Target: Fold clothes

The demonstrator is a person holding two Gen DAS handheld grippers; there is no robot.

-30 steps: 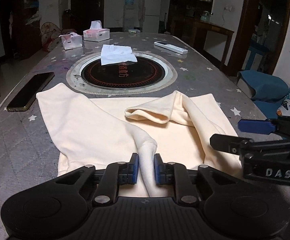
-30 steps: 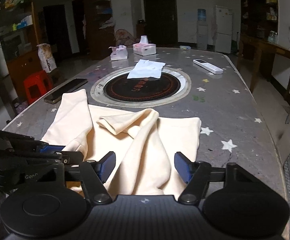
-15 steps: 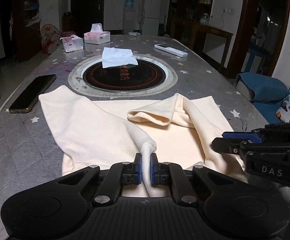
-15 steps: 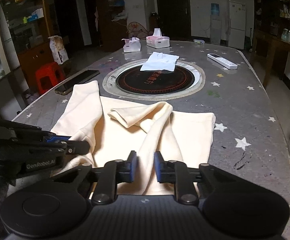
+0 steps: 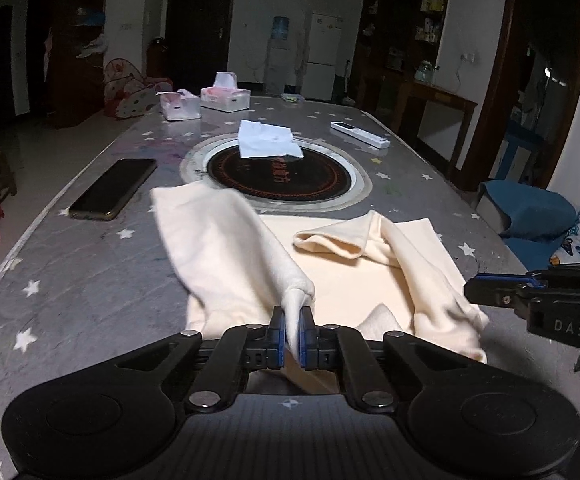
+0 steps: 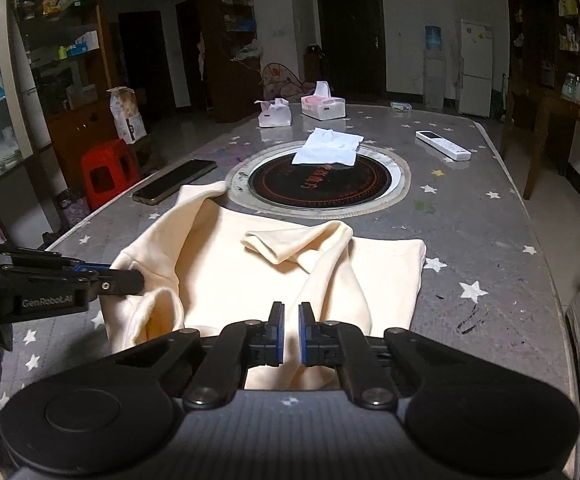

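A cream garment (image 5: 353, 280) lies on the grey star-patterned table (image 5: 90, 280), one sleeve folded across its body. My left gripper (image 5: 291, 338) is shut on the garment's near left edge and lifts it a little. My right gripper (image 6: 290, 332) is shut on the garment's near right edge (image 6: 329, 288). Each gripper shows at the side of the other view: the right one (image 5: 489, 290) and the left one (image 6: 122, 280).
A round black hotplate (image 5: 278, 174) is set in the table, with a white cloth (image 5: 268, 140) on it. A black phone (image 5: 114, 188) lies left of the garment. Two tissue boxes (image 5: 226, 96) and a white remote (image 5: 359, 134) lie farther back. A red stool (image 6: 108, 170) stands beside the table.
My right gripper closed on the garment's near edge. My left gripper tightened on its fold. Both rose, lifting the near edge off the table.
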